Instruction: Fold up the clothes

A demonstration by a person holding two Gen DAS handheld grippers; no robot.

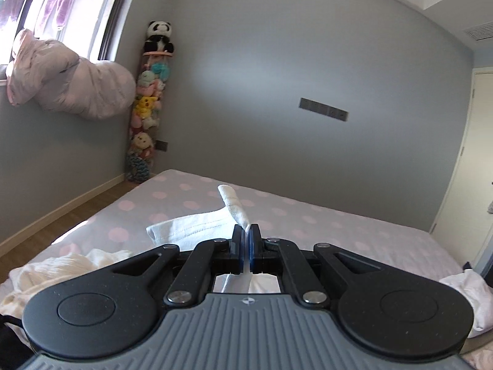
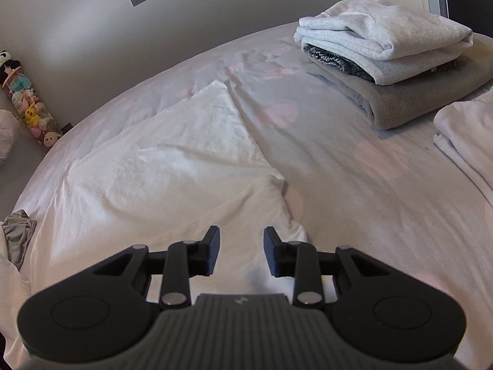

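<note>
The left gripper point(image 1: 246, 231) is pointing nearly level across the bed point(image 1: 339, 225), raised a little above the sheet. Its jaws are pressing together on a fold of a white garment point(image 1: 191, 228); a ribbed cuff is sticking up just beyond the fingertips, and more of the cloth is spreading out ahead and to the left of the claw. Crumpled cream clothing point(image 1: 61, 265) is lying to the left of the gripper body, another white piece point(image 1: 468, 293) to its right.

The right gripper point(image 2: 242, 249) is tilting downward over the bed, its jaws standing wide apart and gripping nothing. A white garment point(image 2: 172, 166) is lying flat beneath and ahead of the fingers, stretching up and left from them; whether the tips are touching the cloth cannot be told. Far ahead to the right a stack of folded clothes point(image 2: 391, 58) is sitting on the sheet, well apart from the claw.
</note>
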